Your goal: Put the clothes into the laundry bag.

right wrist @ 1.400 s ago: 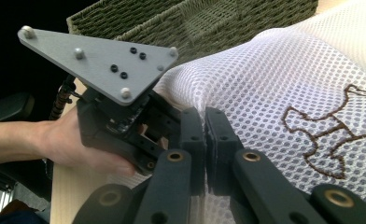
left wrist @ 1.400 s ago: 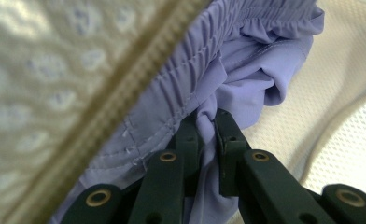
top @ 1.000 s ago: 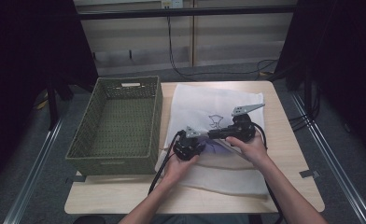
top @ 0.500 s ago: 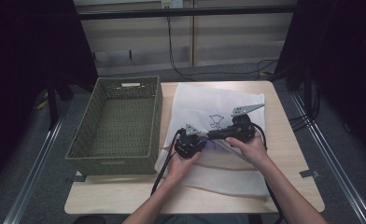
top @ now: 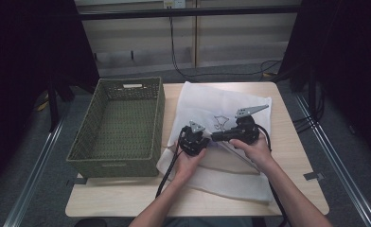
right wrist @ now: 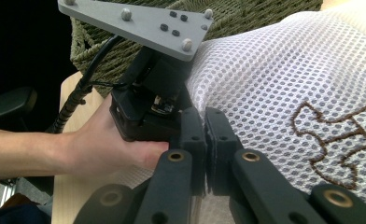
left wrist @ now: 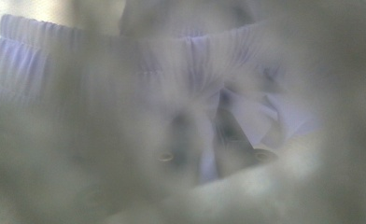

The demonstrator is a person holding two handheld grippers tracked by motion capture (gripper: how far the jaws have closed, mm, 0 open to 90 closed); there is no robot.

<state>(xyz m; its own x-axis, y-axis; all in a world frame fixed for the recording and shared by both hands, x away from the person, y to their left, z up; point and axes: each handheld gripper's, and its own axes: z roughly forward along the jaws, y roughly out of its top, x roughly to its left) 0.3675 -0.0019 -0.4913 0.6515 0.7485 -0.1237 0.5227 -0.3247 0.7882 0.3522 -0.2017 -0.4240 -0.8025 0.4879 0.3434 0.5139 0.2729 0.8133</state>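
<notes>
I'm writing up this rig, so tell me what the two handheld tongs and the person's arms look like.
Both tongs are black. The right tongs have two flat black jaws with brass-coloured pivot rivets. The left tongs carry a grey three-cornered plate studded with screws, and the right ones bear a like plate. A thick black cable trails from the left tongs. The forearms are bare, no sleeves showing.

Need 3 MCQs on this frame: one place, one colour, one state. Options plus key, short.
1. Where does the basket stand relative to the white mesh garment?
A. to its left in the high view
B. on top of it
C. to its right in the high view

2. What colour is the basket?
A. red
B. olive green
C. white

3. How do the right tool's jaws stand?
A. wide open
B. shut
C. around the basket rim

Key: 1 A, the high view shows it left of the cloth on the table. 2 B, its weave is green. 3 B, the right gripper view shows the jaws pressed together.
</notes>
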